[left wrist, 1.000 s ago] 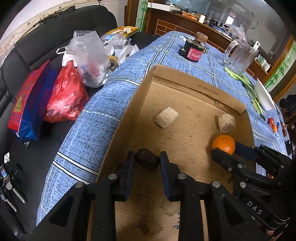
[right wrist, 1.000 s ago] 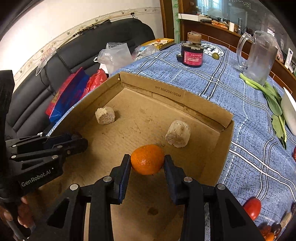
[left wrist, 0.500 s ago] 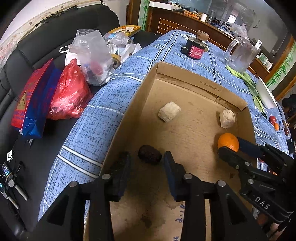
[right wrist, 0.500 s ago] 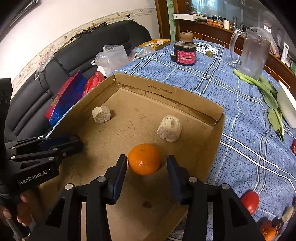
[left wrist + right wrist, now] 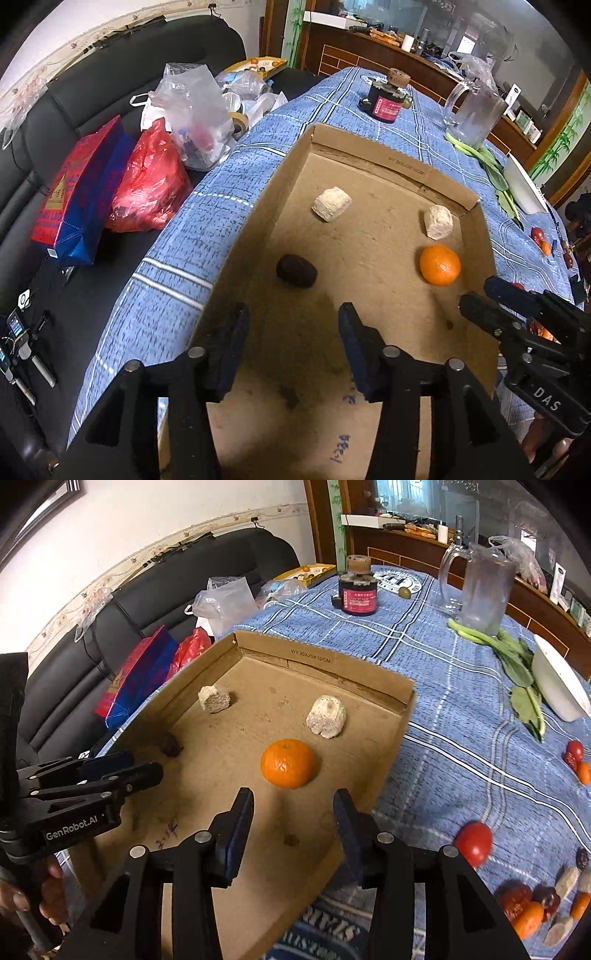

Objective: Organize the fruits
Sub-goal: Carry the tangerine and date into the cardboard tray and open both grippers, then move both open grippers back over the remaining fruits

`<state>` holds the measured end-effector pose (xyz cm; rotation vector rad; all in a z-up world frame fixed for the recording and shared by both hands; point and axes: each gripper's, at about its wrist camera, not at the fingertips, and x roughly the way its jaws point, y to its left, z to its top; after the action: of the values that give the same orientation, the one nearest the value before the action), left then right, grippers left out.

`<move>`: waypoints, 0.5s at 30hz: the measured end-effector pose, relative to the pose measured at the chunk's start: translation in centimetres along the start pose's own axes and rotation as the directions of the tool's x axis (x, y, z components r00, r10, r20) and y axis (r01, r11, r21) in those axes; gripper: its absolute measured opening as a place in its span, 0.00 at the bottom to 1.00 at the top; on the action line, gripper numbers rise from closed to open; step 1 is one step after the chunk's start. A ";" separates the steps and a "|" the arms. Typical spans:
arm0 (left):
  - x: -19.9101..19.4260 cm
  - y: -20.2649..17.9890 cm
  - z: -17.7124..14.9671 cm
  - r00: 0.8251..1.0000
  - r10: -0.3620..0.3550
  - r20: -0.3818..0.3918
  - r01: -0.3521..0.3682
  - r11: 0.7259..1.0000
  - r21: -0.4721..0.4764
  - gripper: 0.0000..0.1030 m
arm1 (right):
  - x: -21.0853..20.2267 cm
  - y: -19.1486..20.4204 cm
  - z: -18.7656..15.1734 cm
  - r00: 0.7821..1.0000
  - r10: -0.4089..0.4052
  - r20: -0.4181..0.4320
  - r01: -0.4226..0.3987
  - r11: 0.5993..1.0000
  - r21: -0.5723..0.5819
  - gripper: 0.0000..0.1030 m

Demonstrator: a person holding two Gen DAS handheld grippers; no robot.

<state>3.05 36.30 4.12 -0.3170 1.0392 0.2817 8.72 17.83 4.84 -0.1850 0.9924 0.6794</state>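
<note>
Left tongs [image 5: 291,325] open, empty, hovering over the near floor of the cardboard box [image 5: 369,158]. Dark fruit [image 5: 296,270] at 12 o'clock from those tongs, just beyond the fingertips, lying on the box floor and touching neither finger. Right tongs [image 5: 293,808] spread wide too, gripping nothing, above the near right part of the box. Orange [image 5: 288,763] at 12 o'clock from the right tongs, resting on the cardboard, clear of both fingers.

In the left wrist view: orange [image 5: 440,264] at 2 o'clock from the left tongs, close to the right wall of the box; right tongs [image 5: 480,299] at 3 o'clock, tips near the orange without touching. Two pale chunks deeper in the box: one [image 5: 331,204] at 12 o'clock from the dark fruit, the other [image 5: 438,221] just past the orange, near the far right corner.

In the right wrist view: left tongs [image 5: 125,766] at 9 o'clock, with the dark fruit [image 5: 170,744] just beyond their tips.

Box on a surface covered by a blue plaid cloth [image 5: 443,657]. Outside the box, at 3 to 4 o'clock from the right tongs: a red tomato [image 5: 474,843] on the cloth, and a cluster of small red, orange and pale pieces [image 5: 535,904] farther right. Glass pitcher [image 5: 480,590] and dark jar [image 5: 358,590] upright at the far end, leafy greens [image 5: 513,657] lying near the pitcher.
</note>
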 end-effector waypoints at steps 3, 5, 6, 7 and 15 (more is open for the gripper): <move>-0.8 -0.5 -0.9 1.000 0.013 0.017 -0.013 1.000 0.012 0.53 | -1.3 -0.2 -0.6 1.000 -0.003 0.007 0.003 1.000 0.004 0.48; -1.5 -0.9 -1.4 0.999 0.021 0.028 -0.022 1.000 0.023 0.55 | -2.2 -0.5 -1.2 1.000 0.002 0.014 -0.002 1.000 0.011 0.48; -1.8 -1.2 -1.7 0.999 0.026 0.035 -0.027 0.999 0.027 0.56 | -2.7 -0.6 -1.6 1.000 0.001 0.018 -0.001 1.000 0.014 0.48; -2.2 -1.4 -1.9 0.999 0.029 0.041 -0.030 0.999 0.029 0.58 | -3.1 -0.7 -1.9 1.000 0.001 0.019 -0.001 1.000 0.014 0.48; -5.5 -3.5 -3.7 0.990 0.059 0.129 -0.065 0.997 0.043 0.73 | -6.9 -2.0 -5.4 0.999 -0.017 0.043 0.017 1.000 0.010 0.54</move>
<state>-1.21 31.22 7.64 -0.2219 0.9294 0.3292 3.58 10.84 7.17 -0.1695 0.9514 0.6606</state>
